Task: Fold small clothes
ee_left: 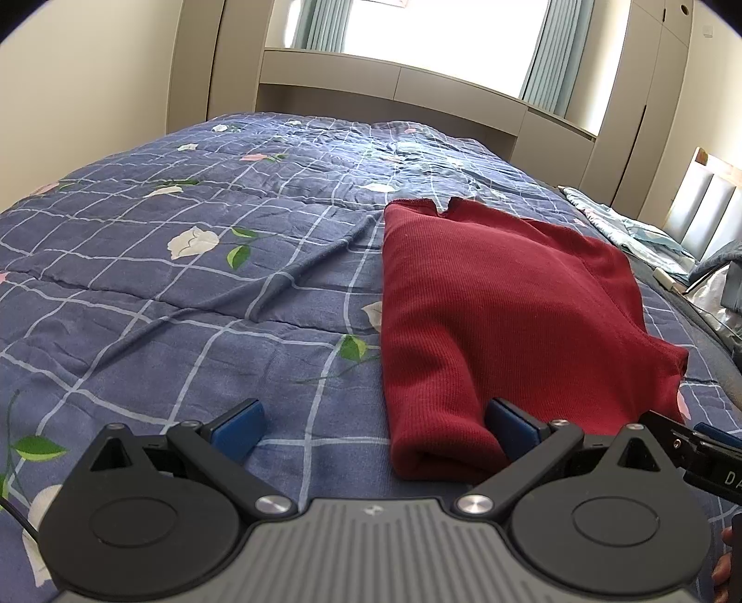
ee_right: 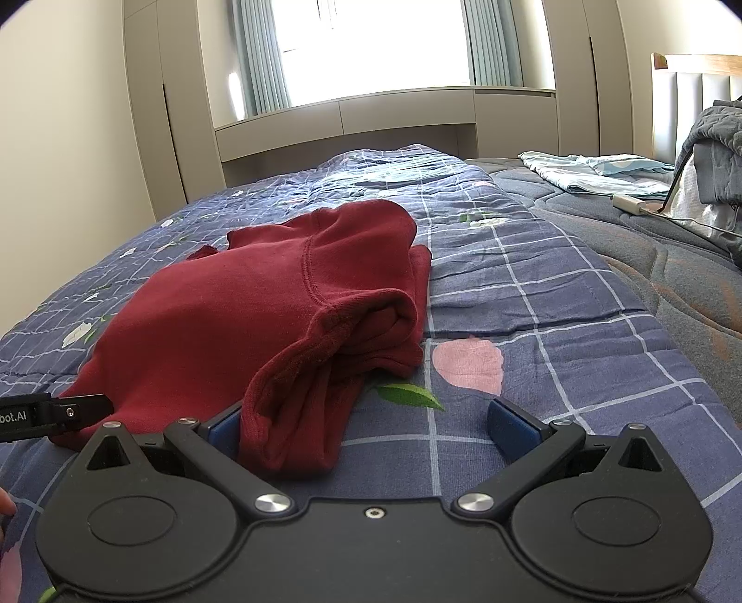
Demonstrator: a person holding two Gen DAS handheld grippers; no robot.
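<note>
- Here we see a dark red garment (ee_left: 501, 315) lying folded on the bed (ee_left: 185, 287), whose blue checked quilt carries printed flowers.
- In the left wrist view, our left tool (ee_left: 375, 429) stands wide, its blue pads spread; the pad at 5 o'clock touches the garment's near rolled edge, the other rests over bare quilt.
- The garment fills that view from 1 to 5 o'clock.
- In the right wrist view, our right tool (ee_right: 366, 429) is wide too, and a loose red fold (ee_right: 297, 408) lies against its pad at 7 o'clock.
- There the garment (ee_right: 241, 301) spreads from 9 to 12 o'clock.
- A pale blue cloth (ee_right: 598, 174) lies far off at 2 o'clock, beside a small white block (ee_right: 628, 204).
- The window (ee_left: 440, 37) glares at 12 o'clock.
</note>
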